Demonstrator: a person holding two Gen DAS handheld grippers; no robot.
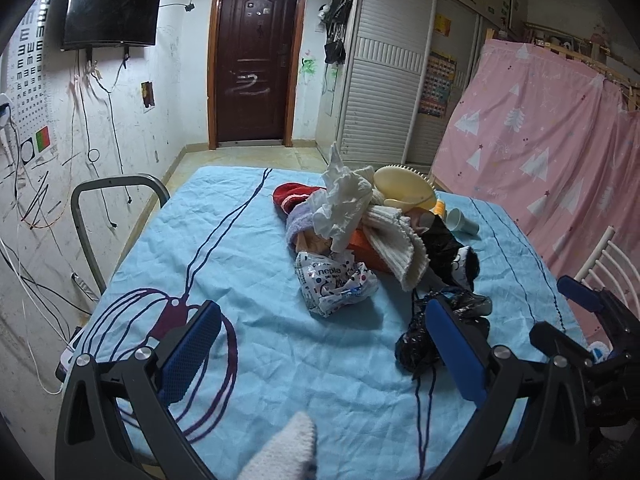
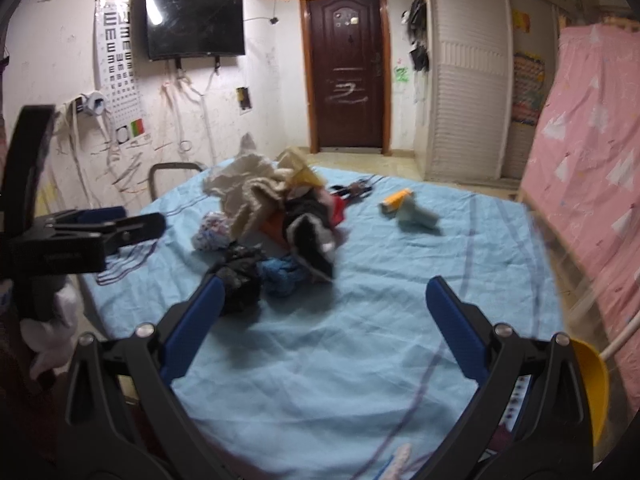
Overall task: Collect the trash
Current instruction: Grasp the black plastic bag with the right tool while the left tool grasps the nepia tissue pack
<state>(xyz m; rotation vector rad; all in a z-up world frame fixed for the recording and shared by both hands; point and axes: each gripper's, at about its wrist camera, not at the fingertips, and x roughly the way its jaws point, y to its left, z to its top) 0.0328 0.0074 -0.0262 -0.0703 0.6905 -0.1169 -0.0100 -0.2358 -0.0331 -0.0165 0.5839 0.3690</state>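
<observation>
A heap of clothes and trash lies on the blue-covered table (image 1: 280,360). It holds crumpled white tissue (image 1: 340,204), a crumpled printed wrapper (image 1: 336,284), a black plastic bag (image 1: 420,344), a white paper cup (image 1: 462,221) and a yellow bowl (image 1: 404,188). My left gripper (image 1: 324,340) is open and empty, hovering in front of the wrapper, its right finger beside the black bag. My right gripper (image 2: 326,320) is open and empty over the bare cloth, to the right of the black bag (image 2: 240,280). The right wrist view is blurred.
A grey chair back (image 1: 116,188) stands at the table's left edge. A pink curtain (image 1: 560,152) hangs to the right, with a white chair (image 1: 600,256) before it. A yellow scoop (image 2: 592,384) is near my right gripper. A dark door (image 1: 256,56) is far behind.
</observation>
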